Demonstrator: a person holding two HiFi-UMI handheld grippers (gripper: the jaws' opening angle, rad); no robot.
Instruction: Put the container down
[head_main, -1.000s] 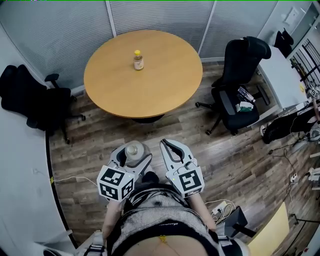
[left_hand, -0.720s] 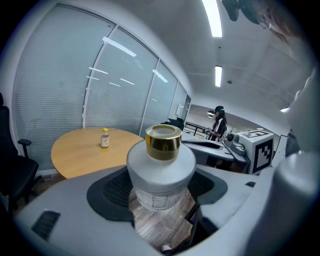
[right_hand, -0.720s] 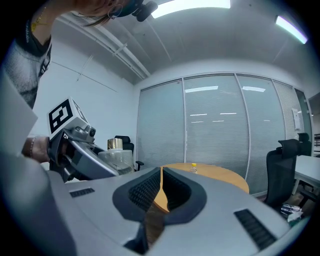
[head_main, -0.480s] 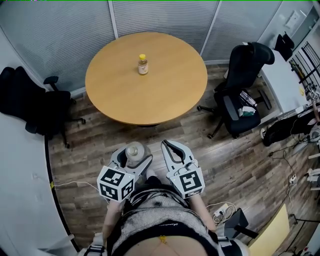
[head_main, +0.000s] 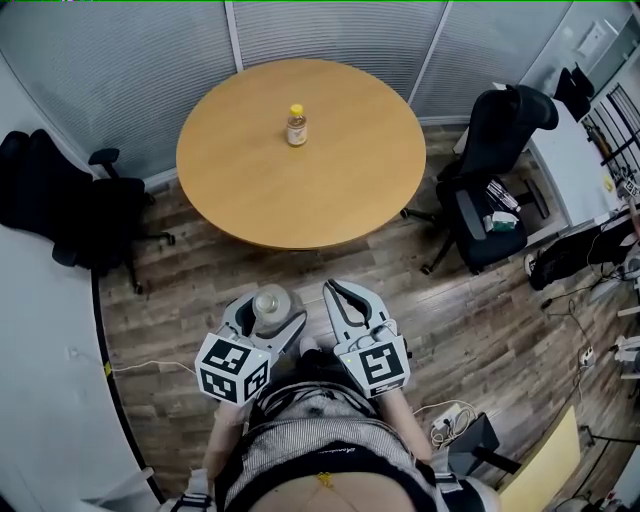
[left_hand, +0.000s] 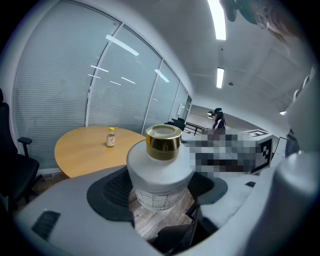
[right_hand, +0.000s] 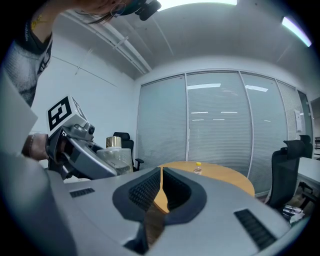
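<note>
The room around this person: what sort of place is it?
Most likely an office meeting room: a round wooden table, a black swivel chair beside it, and glass partition walls covered with blinds.

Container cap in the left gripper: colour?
Gold. The container cap shows best in the left gripper view.

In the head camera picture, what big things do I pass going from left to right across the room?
Black chair on the left → round table → black chair on the right.
</note>
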